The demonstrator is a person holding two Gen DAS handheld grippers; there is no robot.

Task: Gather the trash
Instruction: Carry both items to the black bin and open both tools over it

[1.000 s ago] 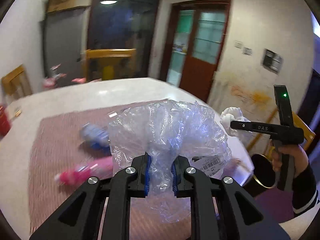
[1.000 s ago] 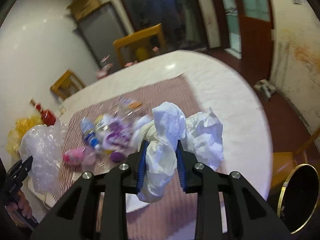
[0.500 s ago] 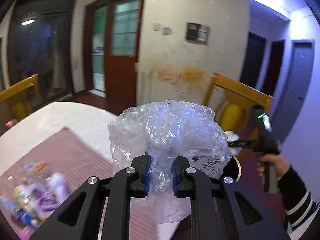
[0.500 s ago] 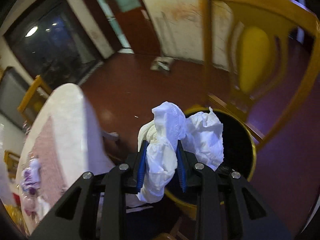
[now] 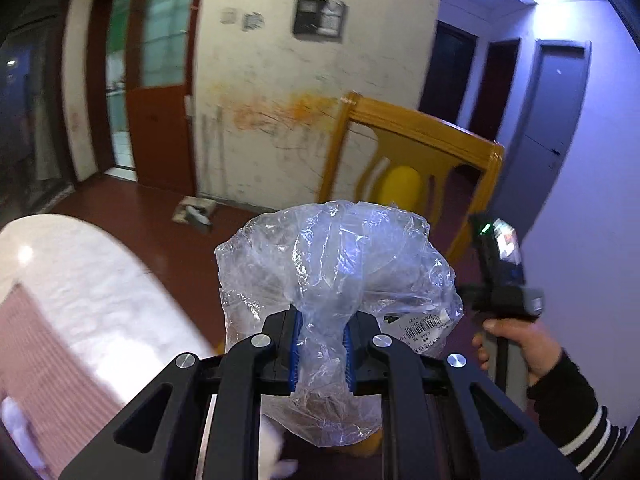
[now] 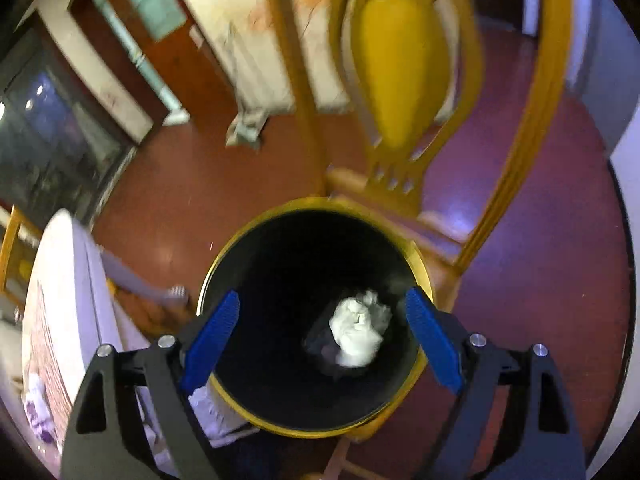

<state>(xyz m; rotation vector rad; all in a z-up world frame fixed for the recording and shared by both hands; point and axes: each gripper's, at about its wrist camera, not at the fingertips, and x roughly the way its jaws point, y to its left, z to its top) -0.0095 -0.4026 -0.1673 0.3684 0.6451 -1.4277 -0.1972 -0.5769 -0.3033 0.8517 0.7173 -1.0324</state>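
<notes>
My left gripper (image 5: 320,346) is shut on a crumpled clear plastic bag (image 5: 336,272) with a barcode label, held in the air past the table edge. My right gripper (image 6: 322,334) is open and empty, right above a black trash bin with a gold rim (image 6: 224,256). A white crumpled tissue (image 6: 358,328) lies inside the bin. In the left wrist view the right gripper's handle and the hand holding it (image 5: 508,312) are at the right, a little ahead.
A yellow wooden chair (image 6: 396,80) stands just behind the bin, also seen in the left wrist view (image 5: 416,148). The white round table with a striped mat (image 5: 80,304) is at the left; its edge (image 6: 76,280) lies left of the bin. Red floor around.
My right gripper opened over the bin and the white tissue dropped in. My left gripper swung right, away from the table, still holding the plastic bag.
</notes>
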